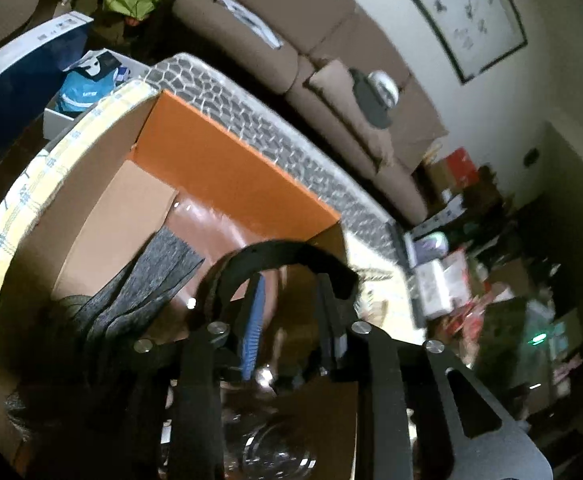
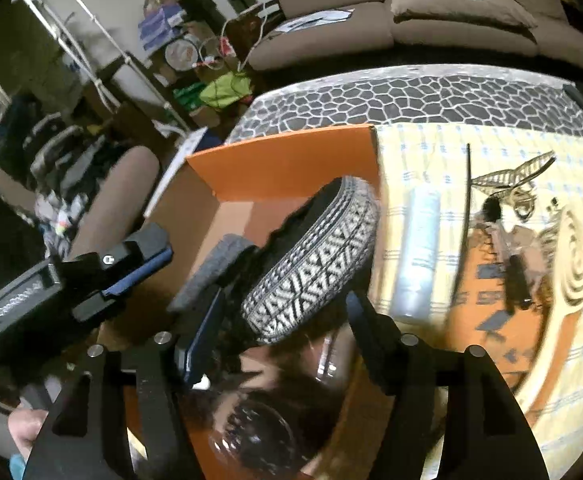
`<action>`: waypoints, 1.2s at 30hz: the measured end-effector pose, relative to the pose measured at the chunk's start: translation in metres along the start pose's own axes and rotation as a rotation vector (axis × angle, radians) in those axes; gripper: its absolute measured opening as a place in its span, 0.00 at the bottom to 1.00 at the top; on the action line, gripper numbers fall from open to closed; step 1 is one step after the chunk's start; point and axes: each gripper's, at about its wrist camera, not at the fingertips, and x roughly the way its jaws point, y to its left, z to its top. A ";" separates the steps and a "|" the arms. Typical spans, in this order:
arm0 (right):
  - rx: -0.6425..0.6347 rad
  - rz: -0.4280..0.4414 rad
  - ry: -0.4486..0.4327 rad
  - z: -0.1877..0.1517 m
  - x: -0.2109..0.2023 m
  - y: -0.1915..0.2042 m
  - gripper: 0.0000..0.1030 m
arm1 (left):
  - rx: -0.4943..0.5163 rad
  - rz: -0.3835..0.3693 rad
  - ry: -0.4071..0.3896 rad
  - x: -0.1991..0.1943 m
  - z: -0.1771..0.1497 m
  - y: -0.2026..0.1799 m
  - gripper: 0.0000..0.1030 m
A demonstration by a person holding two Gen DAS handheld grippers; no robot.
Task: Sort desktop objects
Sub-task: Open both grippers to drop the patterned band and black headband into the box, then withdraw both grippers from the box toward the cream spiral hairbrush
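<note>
**A:** Where is the band?

**B:** In my right view the band (image 2: 315, 264), black and white zigzag outside and black inside, arches over the open box (image 2: 283, 164) at the middle of the frame. Its lower end dips between the fingers of my right tool (image 2: 285, 300).

**A:** Clamped on it?

**B:** No. The right tool's fingers stand wide apart, and I see neither pad pressing on the band.

**A:** And the left tool?

**B:** The left tool (image 1: 291, 280) has its fingers a little apart with nothing pinched between them. In its own view the band's black arc curves across just past the fingertips. In the right view that tool sits at the left edge of the frame, beside the box.

**A:** What else is in the box?

**B:** Grey felt (image 1: 163, 272) strips, left of the band. I cannot tell whether they touch it.

**A:** And outside it?

**B:** The box stands on a yellow checked cloth (image 2: 491, 144) over the mosaic worktop (image 2: 411, 96). Right of the box a pale bottle (image 2: 419, 256) lies on the cloth, then a thin black stick (image 2: 467, 200), then a blurred heap of small things I cannot name. A brown sofa (image 2: 451, 28) runs along the top of the frame.
</note>
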 end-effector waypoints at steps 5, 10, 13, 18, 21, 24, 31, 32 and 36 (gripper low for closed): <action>0.015 -0.030 0.000 0.000 -0.017 -0.010 0.65 | 0.039 0.061 0.062 0.017 -0.008 -0.005 0.24; 0.048 0.009 -0.039 0.001 -0.029 -0.020 0.66 | 0.062 0.078 0.074 0.019 -0.014 -0.014 0.35; 0.049 -0.008 -0.041 0.002 -0.031 -0.023 0.67 | 0.107 0.111 0.067 0.016 -0.018 -0.025 0.43; 0.062 -0.039 -0.063 0.003 -0.040 -0.037 0.76 | 0.170 0.146 0.062 0.014 -0.024 -0.040 0.59; 0.091 -0.056 -0.082 0.003 -0.049 -0.052 0.78 | 0.201 0.159 0.061 0.014 -0.028 -0.049 0.72; 0.114 -0.077 -0.091 0.003 -0.057 -0.067 0.84 | 0.229 0.168 0.073 0.015 -0.033 -0.061 1.00; 0.209 -0.167 -0.122 -0.003 -0.085 -0.122 1.00 | 0.290 0.147 0.074 0.016 -0.047 -0.092 1.00; 0.224 -0.173 -0.125 -0.004 -0.089 -0.130 1.00 | 0.299 0.139 0.071 0.016 -0.049 -0.096 1.00; 0.262 -0.202 -0.133 -0.013 -0.102 -0.154 1.00 | 0.347 0.110 0.077 0.022 -0.063 -0.119 1.00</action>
